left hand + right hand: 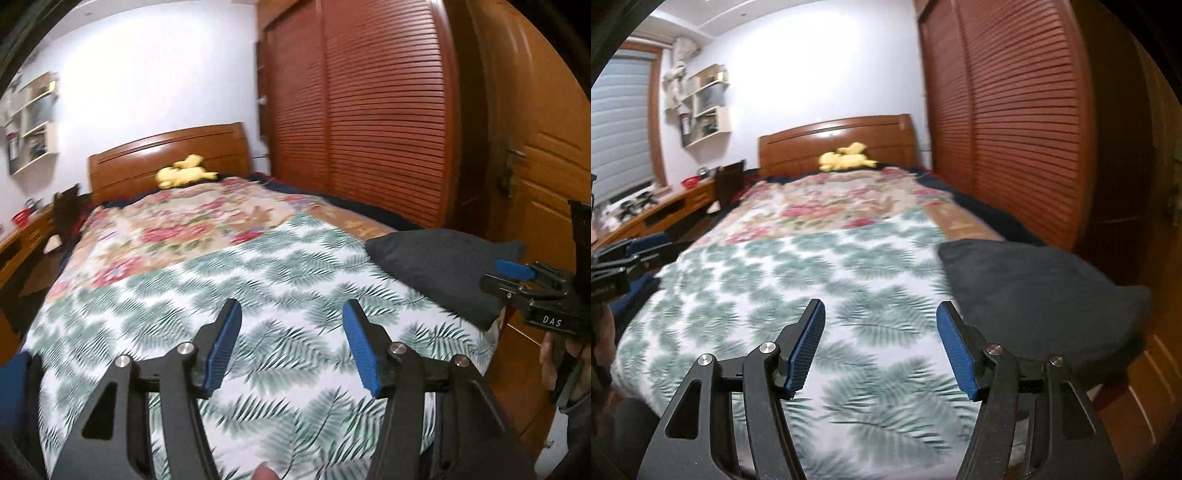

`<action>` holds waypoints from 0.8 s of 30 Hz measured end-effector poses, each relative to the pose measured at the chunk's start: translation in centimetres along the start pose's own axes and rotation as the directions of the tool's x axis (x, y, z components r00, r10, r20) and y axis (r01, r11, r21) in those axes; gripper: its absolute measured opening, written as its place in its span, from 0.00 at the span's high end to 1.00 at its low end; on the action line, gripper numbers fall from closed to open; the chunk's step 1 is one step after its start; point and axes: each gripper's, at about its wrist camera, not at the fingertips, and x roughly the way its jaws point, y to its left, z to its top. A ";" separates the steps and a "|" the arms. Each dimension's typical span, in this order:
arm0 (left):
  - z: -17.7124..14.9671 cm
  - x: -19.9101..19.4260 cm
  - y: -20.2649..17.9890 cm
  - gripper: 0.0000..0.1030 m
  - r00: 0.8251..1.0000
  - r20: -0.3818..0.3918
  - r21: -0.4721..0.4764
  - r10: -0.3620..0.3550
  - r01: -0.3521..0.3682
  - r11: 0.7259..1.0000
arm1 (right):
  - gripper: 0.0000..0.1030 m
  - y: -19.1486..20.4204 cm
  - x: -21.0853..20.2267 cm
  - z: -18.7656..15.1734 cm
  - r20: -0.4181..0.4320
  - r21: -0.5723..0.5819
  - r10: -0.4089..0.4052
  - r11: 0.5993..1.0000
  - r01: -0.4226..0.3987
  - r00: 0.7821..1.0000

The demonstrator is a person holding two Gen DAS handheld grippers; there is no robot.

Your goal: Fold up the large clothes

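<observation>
Both grippers hovered over the foot of the bed (92, 258), each with its jaws apart and nothing between them. The left gripper (291, 347) pointed down over the leaf-print sheet (280, 266); the right gripper (881, 345) did the same, a little nearer the wardrobe (1015, 110).

The task's thing looked to be the dark garment (1034, 295), lying in a soft folded heap ahead and to the right of the right gripper, at the bed's edge by the wardrobe. In the left wrist view the dark garment (439, 266) sat well to the right of the left gripper, with the right gripper (517, 275) just beside it.

Whether that heap was already finished or still awaited folding could not be told. If it awaited folding, the step would go best by spreading it flat on the sheet first, each gripper pinching one corner through a single layer, then lifting evenly so the cloth did not bunch or slide off the bed.

As for containers, wall shelves (705, 107) far ahead to the left held small items too blurred to name, and a red bowl (691, 181) stood on the bench (665, 210) beside the bed, its contents hidden
</observation>
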 end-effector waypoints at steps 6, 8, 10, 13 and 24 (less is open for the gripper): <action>-4.1 -4.4 3.9 0.46 0.988 0.007 -0.061 0.157 -0.156 0.986 | 0.30 6.8 0.4 -0.3 -0.003 -0.032 0.114 0.993 -0.114 0.993; -5.5 -5.4 5.2 0.46 0.981 0.001 -0.095 0.195 -0.194 0.976 | 0.30 8.6 0.3 -0.5 0.000 -0.041 0.143 0.989 -0.143 0.990; -6.8 -6.3 6.5 0.46 0.976 -0.006 -0.133 0.216 -0.215 0.968 | 0.30 10.6 0.2 -1.0 0.004 -0.062 0.172 0.983 -0.172 0.985; -8.8 -7.4 7.9 0.46 0.969 -0.022 -0.166 0.247 -0.247 0.955 | 0.30 13.0 -0.1 -1.7 0.017 -0.080 0.194 0.978 -0.192 0.981; -12.4 -9.8 8.7 0.45 0.957 -0.027 -0.207 0.289 -0.288 0.935 | 0.30 16.7 0.3 -3.6 0.003 -0.100 0.235 0.967 -0.233 0.972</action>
